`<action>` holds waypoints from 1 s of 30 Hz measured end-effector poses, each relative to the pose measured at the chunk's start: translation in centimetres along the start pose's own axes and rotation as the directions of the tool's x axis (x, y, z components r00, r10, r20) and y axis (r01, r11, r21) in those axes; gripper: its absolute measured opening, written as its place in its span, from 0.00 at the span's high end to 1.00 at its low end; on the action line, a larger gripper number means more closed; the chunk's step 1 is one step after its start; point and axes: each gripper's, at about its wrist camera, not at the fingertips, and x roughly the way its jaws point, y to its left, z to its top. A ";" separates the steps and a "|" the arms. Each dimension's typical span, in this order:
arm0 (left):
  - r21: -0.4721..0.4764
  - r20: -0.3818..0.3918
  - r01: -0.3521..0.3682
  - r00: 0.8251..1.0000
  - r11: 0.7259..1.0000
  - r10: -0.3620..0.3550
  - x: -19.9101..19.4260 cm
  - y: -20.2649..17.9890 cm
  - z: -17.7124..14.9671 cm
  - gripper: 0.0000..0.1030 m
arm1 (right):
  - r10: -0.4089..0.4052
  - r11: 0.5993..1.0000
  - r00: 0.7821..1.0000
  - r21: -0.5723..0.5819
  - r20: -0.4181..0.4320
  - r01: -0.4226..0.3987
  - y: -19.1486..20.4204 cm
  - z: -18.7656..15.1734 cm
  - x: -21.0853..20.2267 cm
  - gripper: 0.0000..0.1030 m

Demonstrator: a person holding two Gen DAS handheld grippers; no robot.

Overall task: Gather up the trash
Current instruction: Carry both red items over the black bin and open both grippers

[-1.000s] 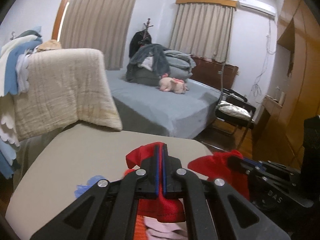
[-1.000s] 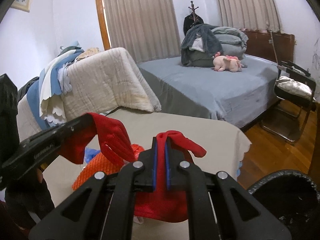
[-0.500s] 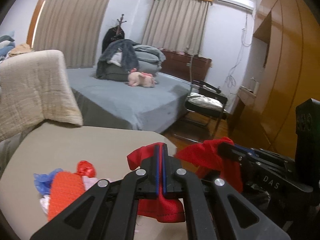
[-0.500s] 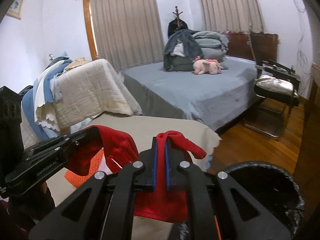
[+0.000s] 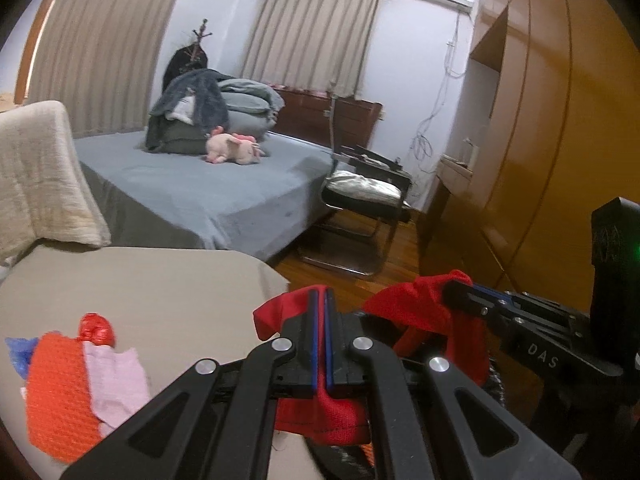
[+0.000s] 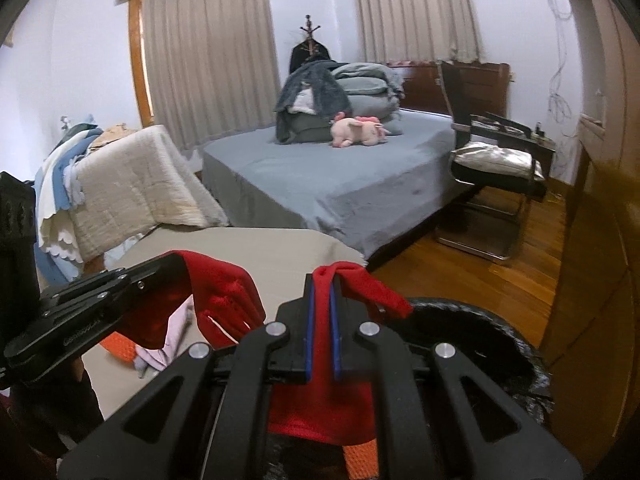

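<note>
A red mesh cloth hangs stretched between both grippers. In the left wrist view my left gripper is shut on one end of it, beyond the right edge of the beige table. My right gripper is shut on the other end, over the near rim of a black lined bin. Each gripper shows in the other's view: the right gripper and the left gripper. On the table lie an orange mesh piece, a pink scrap, a shiny red wrapper and a blue bit.
A grey bed with a pink plush toy stands behind the table. A black chair sits on the wooden floor to the right. A wooden wardrobe lines the right side. A cream blanket drapes a seat at left.
Both grippers have swung to the right together with the red cloth. The table and its trash pile have slid to the left, and the black bin has come in under the right gripper.
</note>
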 end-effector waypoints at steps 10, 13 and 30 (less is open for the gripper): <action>0.025 -0.037 0.067 0.997 0.997 -0.066 2.2 -3.7 -1.1 0.98 | -0.078 0.996 0.997 0.029 -0.026 0.079 -3.5 -1.9 -1.2 0.94; 0.034 -0.051 0.083 0.995 0.996 -0.081 3.0 -4.6 -1.6 0.98 | -0.098 0.994 0.995 0.039 -0.034 0.099 -4.5 -2.4 -1.4 0.94; 0.073 -0.145 0.169 0.977 0.983 -0.158 7.4 -8.4 -3.4 0.98 | -0.177 0.979 0.976 0.076 -0.124 0.188 -9.0 -5.2 -0.6 0.91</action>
